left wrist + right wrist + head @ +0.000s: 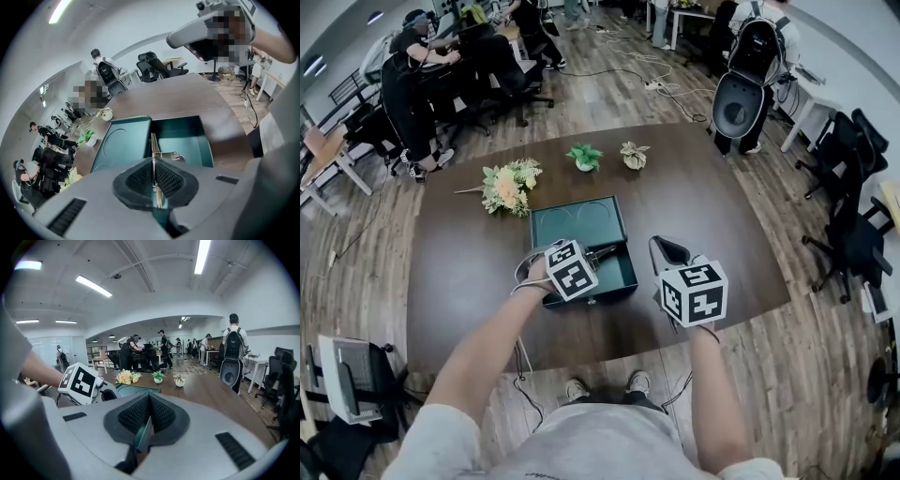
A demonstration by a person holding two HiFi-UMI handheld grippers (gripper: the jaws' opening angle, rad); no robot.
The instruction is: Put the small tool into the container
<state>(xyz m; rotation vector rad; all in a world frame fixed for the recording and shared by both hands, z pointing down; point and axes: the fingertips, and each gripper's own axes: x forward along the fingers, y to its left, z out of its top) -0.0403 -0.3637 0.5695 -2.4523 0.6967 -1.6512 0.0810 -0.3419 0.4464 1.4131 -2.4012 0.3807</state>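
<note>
My left claw (153, 164) is clamped tight on the small tool (165, 155), a thin metal piece over the open compartment of the teal container (185, 133); just right of the container, my right claw (149, 401) is pinched narrow on a thin teal piece (143, 434)

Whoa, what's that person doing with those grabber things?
A person works two grippers. The left gripper is shut on a thin metal tool, holding it over the open green box. The right gripper seems to be pinching the box's edge. The tool isn't let go yet.
</note>
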